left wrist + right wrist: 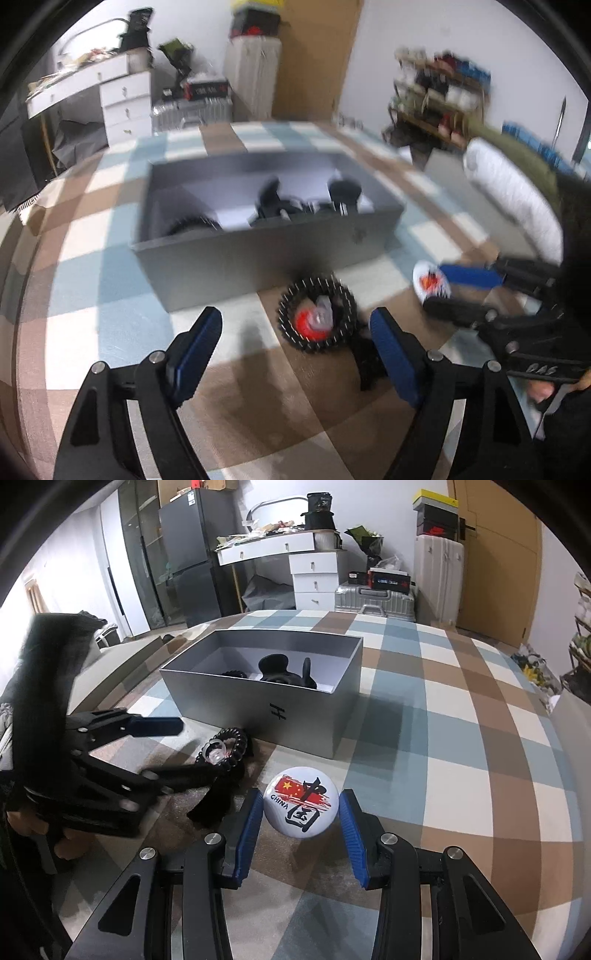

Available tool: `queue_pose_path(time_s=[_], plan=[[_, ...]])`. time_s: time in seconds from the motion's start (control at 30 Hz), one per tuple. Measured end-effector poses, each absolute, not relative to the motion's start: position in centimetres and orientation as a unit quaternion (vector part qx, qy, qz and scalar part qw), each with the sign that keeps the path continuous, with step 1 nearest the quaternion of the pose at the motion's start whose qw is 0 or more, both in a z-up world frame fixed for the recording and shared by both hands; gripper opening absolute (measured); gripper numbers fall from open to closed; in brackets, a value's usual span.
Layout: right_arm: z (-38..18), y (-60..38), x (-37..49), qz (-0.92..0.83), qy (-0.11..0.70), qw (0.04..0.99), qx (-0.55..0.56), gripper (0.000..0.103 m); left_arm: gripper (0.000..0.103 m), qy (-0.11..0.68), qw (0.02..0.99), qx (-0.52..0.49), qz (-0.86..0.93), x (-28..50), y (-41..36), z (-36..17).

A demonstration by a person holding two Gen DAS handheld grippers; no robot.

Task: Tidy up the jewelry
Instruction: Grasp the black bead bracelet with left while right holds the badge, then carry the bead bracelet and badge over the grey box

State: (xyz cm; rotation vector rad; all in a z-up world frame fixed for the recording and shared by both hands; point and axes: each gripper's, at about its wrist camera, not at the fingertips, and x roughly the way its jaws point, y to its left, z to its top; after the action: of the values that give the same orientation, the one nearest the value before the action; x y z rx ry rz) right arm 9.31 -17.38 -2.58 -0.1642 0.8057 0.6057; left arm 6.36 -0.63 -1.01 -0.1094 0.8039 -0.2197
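One checked bench (443, 738) under everything, and on it one open grey box (258, 701), sitting out ahead of both tongs. Dark pieces are already piled inside it, several of them, too tangled to count.

Two tongs in play. The left tongs (295, 317) are spread wide with nothing between the pads. The right tongs (301, 801) are pinching the round badge by its rim, one pad on each side, and it looks just lifted off the cloth.

One black beaded bracelet (242, 742) lies just past the left tongs' tips, between them and the near wall of the box, closer to the right-hand finger. A black strap (210, 805) trails back from it towards the right tongs.

One white "CHINA" flag badge (301, 805), the only one in sight, in the right tongs' grip.

Smallest of all, one clear little piece (216, 751) sits inside the bracelet's loop, with something red showing there too.

My read: this is the badge pickup, grip made. Next comes the carry forward over the box's near wall and a release inside. The left tongs look set to move in on the bracelet, and that clear piece may get left behind.
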Motion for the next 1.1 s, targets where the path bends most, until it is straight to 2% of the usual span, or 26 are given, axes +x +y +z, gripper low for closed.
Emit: queue_pose_path(time_s=[0.17, 0.2, 0.27, 0.3, 0.37, 0.57, 0.7, 0.97, 1.1], plan=[[-2.7, -17.6, 9.4, 0.288, 0.388, 0.872, -0.077, 0.041, 0.079, 0.383, 0.917, -0.085, -0.068, 6.9, 1.1, -1.1], [-2.7, -17.6, 9.4, 0.289, 0.388, 0.872, -0.077, 0.041, 0.075, 0.392, 0.915, -0.074, -0.062, 7.2, 0.8, -1.4], [-2.7, -17.6, 9.4, 0.289, 0.388, 0.872, -0.077, 0.041, 0.06, 0.407, 0.911, -0.044, -0.05, 7.6, -0.2, -2.0], [-2.7, -17.6, 9.4, 0.288, 0.388, 0.872, -0.077, 0.041, 0.058, 0.415, 0.908, -0.035, -0.048, 7.9, -0.6, -2.4], [-2.6, -17.7, 9.4, 0.289, 0.387, 0.872, -0.076, 0.041, 0.046, 0.425, 0.904, -0.028, -0.046, 8.2, -0.7, -2.8], [-2.6, -17.5, 9.3, 0.291, 0.388, 0.871, -0.079, 0.041, 0.035, 0.436, 0.898, -0.011, -0.055, 8.6, -1.4, -3.2], [-2.5, -17.3, 9.2, 0.294, 0.387, 0.87, -0.082, 0.041, 0.005, 0.436, 0.896, -0.004, -0.084, 8.5, -2.1, -3.1], [-2.3, -17.4, 9.0, 0.292, 0.384, 0.872, -0.081, 0.041, 0.005, 0.417, 0.905, 0.002, -0.088, 7.8, -2.1, -2.4], [-2.0, -17.7, 9.0, 0.289, 0.378, 0.876, -0.078, 0.041, 0.005, 0.383, 0.918, -0.003, -0.097, 6.9, -1.9, -1.4]])
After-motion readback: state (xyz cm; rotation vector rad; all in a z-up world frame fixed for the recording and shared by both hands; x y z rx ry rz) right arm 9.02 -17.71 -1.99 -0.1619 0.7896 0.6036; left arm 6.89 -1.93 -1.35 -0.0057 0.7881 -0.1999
